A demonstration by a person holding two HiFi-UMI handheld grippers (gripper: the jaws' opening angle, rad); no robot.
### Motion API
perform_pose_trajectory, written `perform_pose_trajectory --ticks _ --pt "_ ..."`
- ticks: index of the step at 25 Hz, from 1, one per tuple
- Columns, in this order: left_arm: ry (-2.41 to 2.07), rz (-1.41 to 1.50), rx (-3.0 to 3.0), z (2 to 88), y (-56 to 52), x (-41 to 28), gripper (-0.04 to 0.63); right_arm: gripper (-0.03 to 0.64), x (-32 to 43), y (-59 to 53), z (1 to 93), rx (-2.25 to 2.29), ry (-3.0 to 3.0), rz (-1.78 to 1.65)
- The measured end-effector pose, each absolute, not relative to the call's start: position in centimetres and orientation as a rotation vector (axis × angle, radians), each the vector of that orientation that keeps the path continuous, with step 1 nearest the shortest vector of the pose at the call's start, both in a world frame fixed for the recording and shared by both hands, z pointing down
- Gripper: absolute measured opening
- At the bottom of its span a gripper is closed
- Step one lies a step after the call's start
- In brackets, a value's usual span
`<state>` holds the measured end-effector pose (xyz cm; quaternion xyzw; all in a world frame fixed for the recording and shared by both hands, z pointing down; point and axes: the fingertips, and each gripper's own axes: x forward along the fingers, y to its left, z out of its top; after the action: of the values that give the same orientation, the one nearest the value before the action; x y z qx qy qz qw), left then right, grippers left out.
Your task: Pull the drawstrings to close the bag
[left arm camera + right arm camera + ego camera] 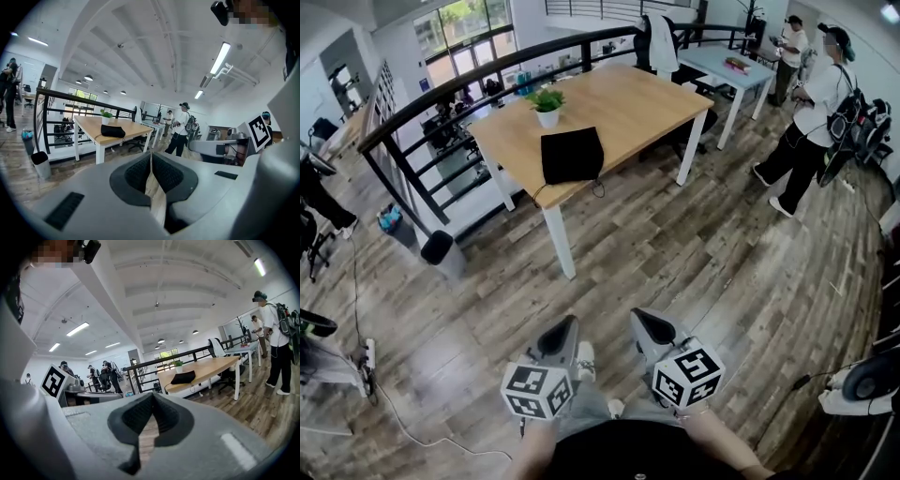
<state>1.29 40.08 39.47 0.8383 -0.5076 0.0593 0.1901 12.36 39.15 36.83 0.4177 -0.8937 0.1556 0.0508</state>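
Bag [572, 155]: black, on table [637, 98] edge, strings [598, 187] hanging off. Left gripper [565, 328], right gripper [644, 323]: jaws pressed together, empty, held low; prob. pre-approach, bag well apart.

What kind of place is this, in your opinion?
Probably an open-plan office or workshop, perhaps a mezzanine: a wooden table, a black railing along the edge, and people standing nearby.

I hold my left gripper [568, 323] and right gripper [641, 317] low before me, side by side but apart, both pointing forward and slightly down. Jaws are closed together on each (nothing between them), with my forearms [724, 446] bare behind.
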Motion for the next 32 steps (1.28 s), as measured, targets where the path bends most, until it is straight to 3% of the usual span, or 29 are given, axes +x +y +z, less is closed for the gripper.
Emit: perform_pose_trajectory --ticks 17,32 --pt "-1.321 0.171 2.429 38.2 18.1 -6.2 0.025 0.000 6.0 18.3 35.6 1.434 -2.642 0.427" --pt "-1.259 0.193 2.387 40.7 10.6 -7.8 0.025 0.000 4.8 10.6 37.5 1.476 -2.555 0.483"
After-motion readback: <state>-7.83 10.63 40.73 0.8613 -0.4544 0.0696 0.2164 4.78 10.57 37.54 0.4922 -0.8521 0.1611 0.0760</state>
